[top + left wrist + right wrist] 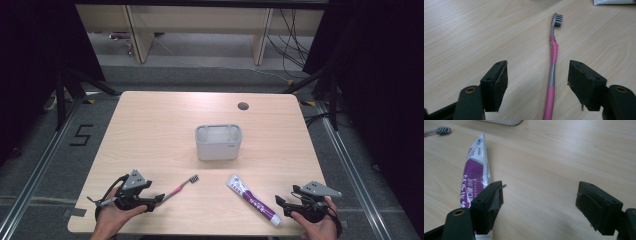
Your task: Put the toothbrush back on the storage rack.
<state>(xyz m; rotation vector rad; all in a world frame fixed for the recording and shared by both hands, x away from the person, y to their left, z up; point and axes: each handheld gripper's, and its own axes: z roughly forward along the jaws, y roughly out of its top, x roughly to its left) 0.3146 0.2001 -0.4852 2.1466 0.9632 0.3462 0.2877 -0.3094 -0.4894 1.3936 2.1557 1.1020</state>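
Table (pixel 150 125): one toothbrush (pixel 181 187), one toothpaste tube (pixel 252 200), one holder (pixel 218 142); both hand-held grippers spread.

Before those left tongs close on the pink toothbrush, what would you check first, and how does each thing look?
1. Toothbrush handle between the left tongs: ok, it lies in the gap.
2. Pads touching it: not ok yet, both stand off the handle.
3. Handle centred in the gap: not ok, it sits nearer one pad.
4. Toothbrush flat and free on the table: ok, nothing lies on it.
5. Grey holder upright and open on top: ok.
6. Right tongs out of the way: ok, open beside the purple toothpaste tube.
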